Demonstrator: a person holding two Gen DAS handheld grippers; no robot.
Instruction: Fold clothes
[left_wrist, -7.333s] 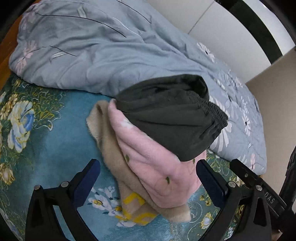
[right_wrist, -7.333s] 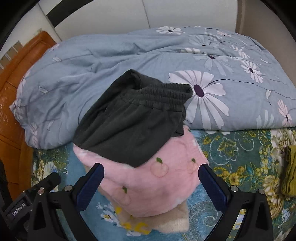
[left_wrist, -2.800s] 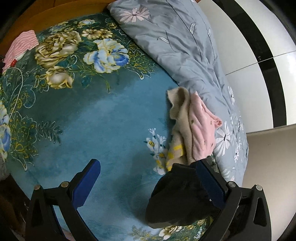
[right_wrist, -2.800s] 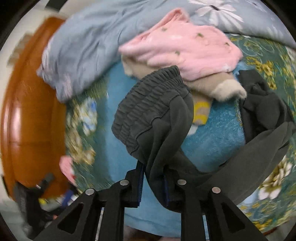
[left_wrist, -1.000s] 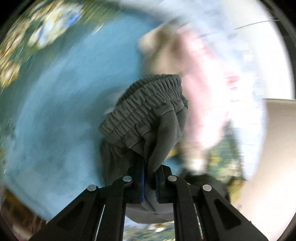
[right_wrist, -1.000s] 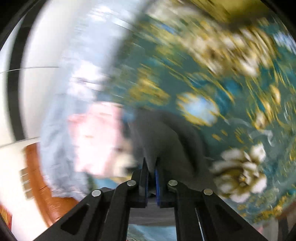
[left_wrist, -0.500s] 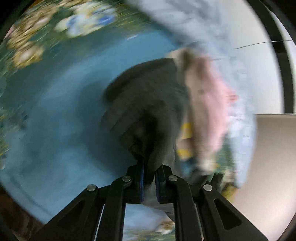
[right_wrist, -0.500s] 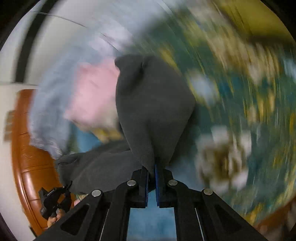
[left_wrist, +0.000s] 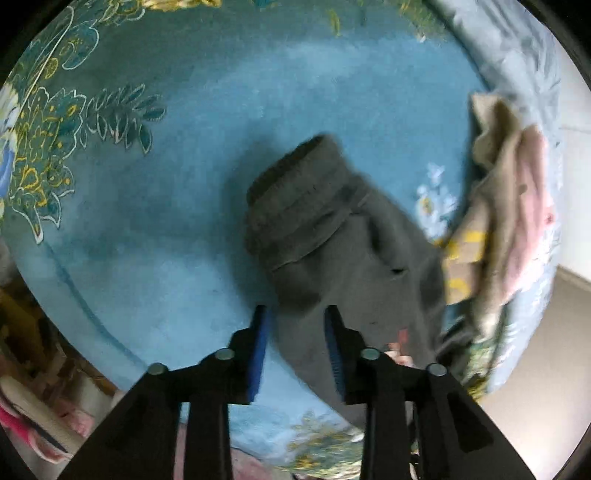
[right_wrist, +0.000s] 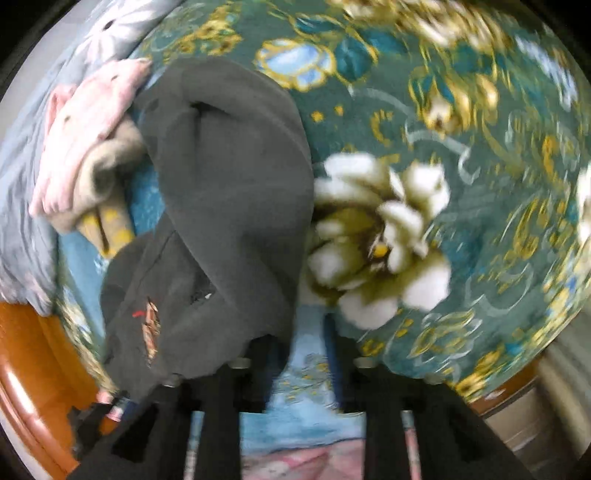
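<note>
So I've got the dark grey pants (left_wrist: 343, 251) lying loose and rumpled on the blue floral bedspread (left_wrist: 166, 221), elastic waistband end pointing away from my left gripper (left_wrist: 297, 325), just beside the pink and beige clothes (left_wrist: 506, 206) bunched against the grey duvet (left_wrist: 517, 55). Both grippers are parted with nothing pinched: the left one's fingers sit partway apart, straddling the near edge of the fabric, and my right gripper (right_wrist: 303, 354) hangs over bare bedspread with the pants draped off to its left. My guess is they're down on that flat patch because it gives room to spread them, though blur hides the details.
</note>
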